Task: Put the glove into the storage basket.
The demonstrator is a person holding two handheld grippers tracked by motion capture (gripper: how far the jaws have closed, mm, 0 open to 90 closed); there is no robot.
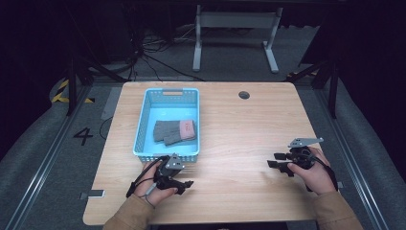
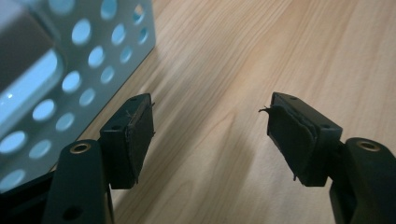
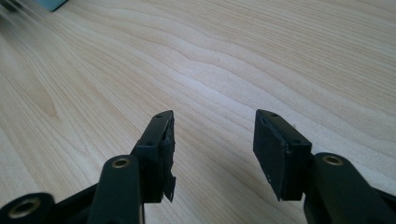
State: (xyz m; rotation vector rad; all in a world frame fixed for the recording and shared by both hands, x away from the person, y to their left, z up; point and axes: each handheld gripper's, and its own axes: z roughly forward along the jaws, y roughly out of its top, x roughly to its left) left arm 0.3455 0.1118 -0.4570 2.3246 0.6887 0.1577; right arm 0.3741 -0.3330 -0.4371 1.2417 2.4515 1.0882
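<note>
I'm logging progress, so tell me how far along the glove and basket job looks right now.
Looks done: the grey gloves lie together inside the blue basket. In hand: nothing; the left claw rests open on the table just in front of the basket, and the right claw is open over bare wood. Left: seemingly nothing, as no other loose items sit on the table.

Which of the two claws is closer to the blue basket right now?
The left claw, just off the blue basket's near edge. The right claw sits far off across the bare wood.
</note>
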